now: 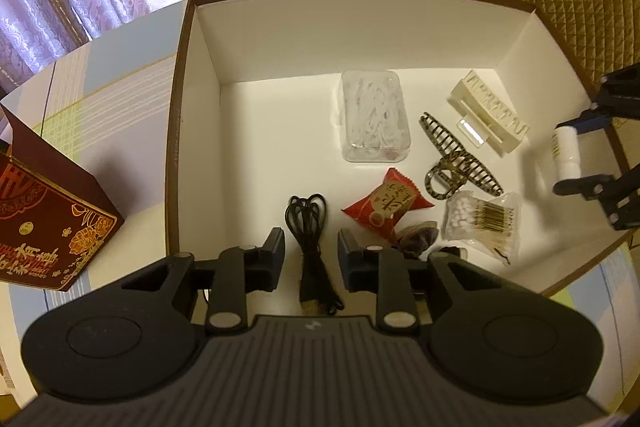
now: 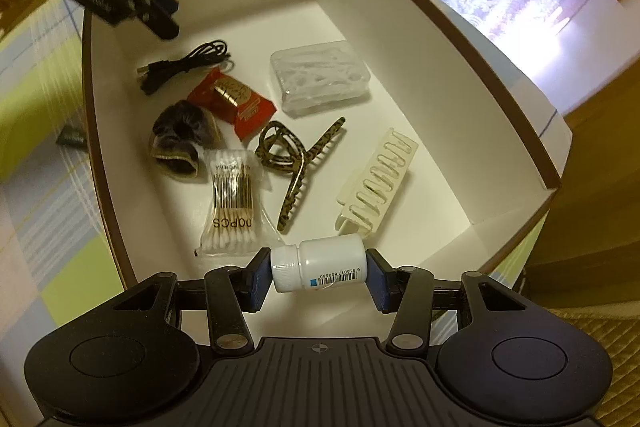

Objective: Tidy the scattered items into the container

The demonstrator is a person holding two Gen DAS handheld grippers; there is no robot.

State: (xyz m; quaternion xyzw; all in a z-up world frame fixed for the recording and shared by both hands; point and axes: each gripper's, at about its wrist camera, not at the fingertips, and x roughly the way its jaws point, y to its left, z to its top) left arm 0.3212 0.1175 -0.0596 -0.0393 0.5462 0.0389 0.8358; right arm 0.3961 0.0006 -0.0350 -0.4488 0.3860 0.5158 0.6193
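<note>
The step in hand is judged to be the placing of the bottle (image 2: 319,268) into the box (image 1: 208,39); most of the scattered things already lie inside.

Seen from the left wrist, going left to right: a red gift box (image 1: 48,223) stands on the table outside the box wall. The left gripper (image 1: 311,247) is held low over the near edge of the box, pointing inward, its jaws apart and nothing between them; the cable (image 1: 310,235) lies on the floor below the gap, ungripped. Further right lie the clear case (image 1: 374,121), the red sachet (image 1: 386,207), the hair claw (image 1: 452,163), the swab pack (image 1: 480,223) and the cream clip (image 1: 490,115). At the far right the right gripper (image 1: 576,157) is seen over the box's right side with the bottle clamped end to end, lying crosswise between the pads.

From the right wrist, the bottle is shown above bare floor just beside the swab pack and cream clip. The next move is judged to call for a short lowering onto that bare patch and a widening of the jaws, with care that the round bottle is not left to roll.
</note>
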